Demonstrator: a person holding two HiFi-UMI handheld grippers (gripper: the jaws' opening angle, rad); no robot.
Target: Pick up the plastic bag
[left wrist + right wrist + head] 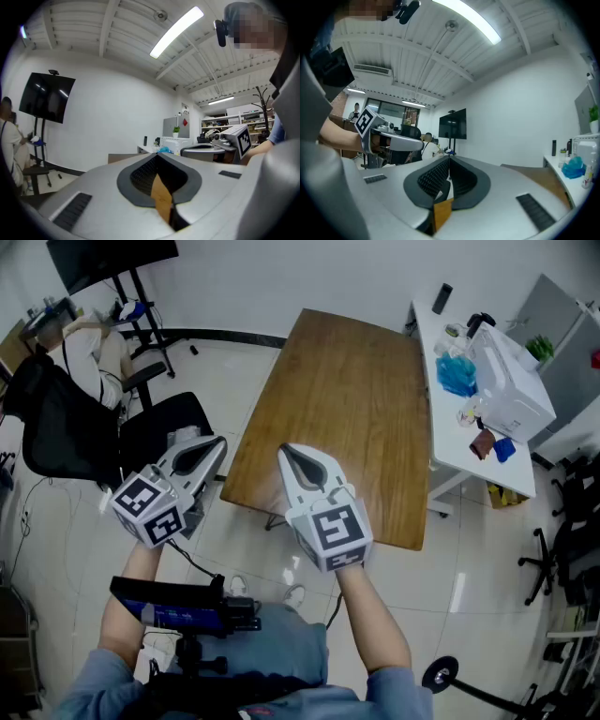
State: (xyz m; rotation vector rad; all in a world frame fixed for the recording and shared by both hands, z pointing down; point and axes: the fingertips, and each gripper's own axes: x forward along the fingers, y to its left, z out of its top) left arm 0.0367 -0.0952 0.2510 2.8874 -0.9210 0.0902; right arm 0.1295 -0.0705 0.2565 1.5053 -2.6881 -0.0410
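the left tongs (214, 444) are hanging off the near left corner of the wooden table (356, 381), jaws pressing together at the tips and gripping nothing; its own view is showing only a sliver of brown through the gap behind the tips. just to its right, the right tongs (287, 450) are hovering over the table's near edge, likewise closed tight and carrying nothing. the tabletop ahead of both tongs is lying bare, so the bag is not sitting within reach: the likeliest candidate is a crumpled blue thing (457, 374) on the white desk (450, 448), well off to the right of and beyond the right tongs, next to a white box (511, 390), though i cannot tell for sure that it is plastic film. to do the step well, the person is probably needing to open one pair of tongs wide before reaching, come down over a raised fold rather than flat film, and close gently so the thin material is bunching between the pads instead of slipping out. as for writing, only the black-and-white square markers on the tongs' cubes are showing; no brand or word is reading clearly anywhere.
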